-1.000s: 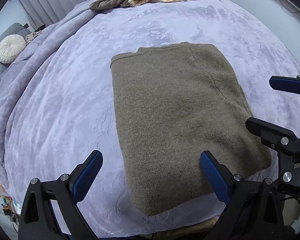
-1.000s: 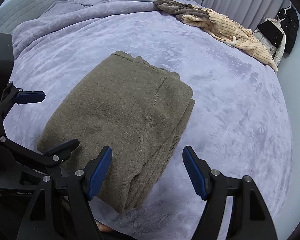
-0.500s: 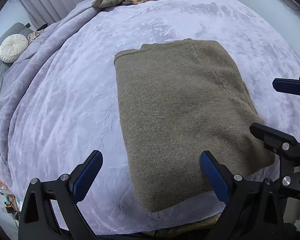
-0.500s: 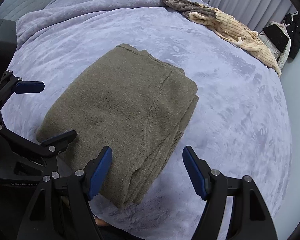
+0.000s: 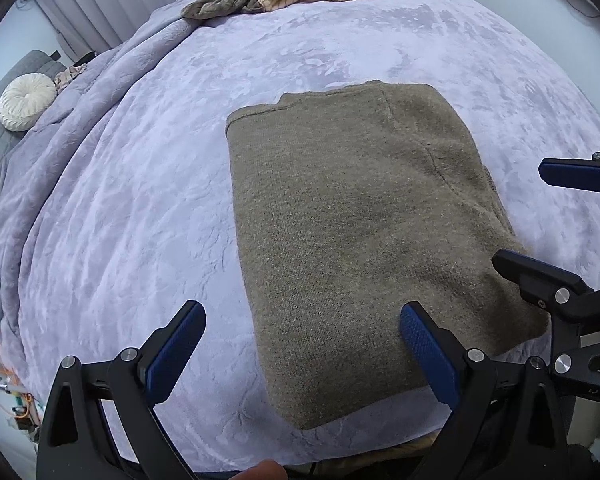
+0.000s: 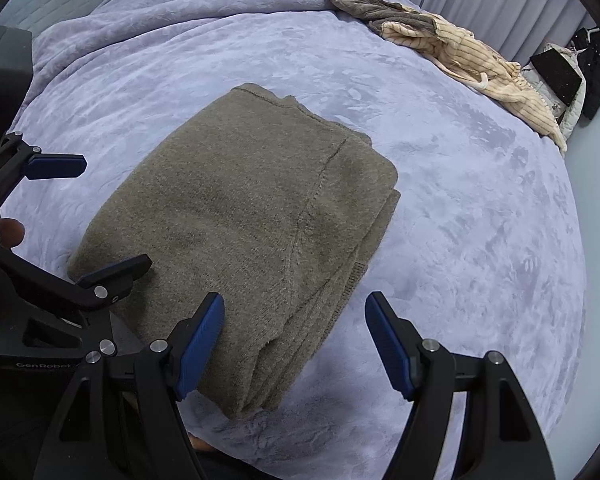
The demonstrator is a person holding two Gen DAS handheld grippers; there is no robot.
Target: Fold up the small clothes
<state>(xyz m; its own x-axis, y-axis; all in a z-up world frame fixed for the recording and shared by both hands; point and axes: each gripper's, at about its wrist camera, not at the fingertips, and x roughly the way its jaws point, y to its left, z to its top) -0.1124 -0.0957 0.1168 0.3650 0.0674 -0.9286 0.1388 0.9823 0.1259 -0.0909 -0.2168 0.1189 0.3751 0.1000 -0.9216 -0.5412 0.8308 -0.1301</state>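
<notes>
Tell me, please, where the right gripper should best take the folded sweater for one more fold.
Probably the near right corner of the sweater, where the stacked layer edges show. The right gripper hangs open just above it, so it could come straight down and pinch all layers together.

A bed under a lilac blanket [image 5: 140,184], pale curtains [image 6: 500,4] behind, a round cushion [image 5: 26,101] by its headboard.

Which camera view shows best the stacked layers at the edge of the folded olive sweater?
The right wrist view: the olive sweater turns its layered side edge toward that camera, so the stacked folds are visible. The left wrist view shows mostly the flat top of the sweater; the layers there are barely seen.
</notes>
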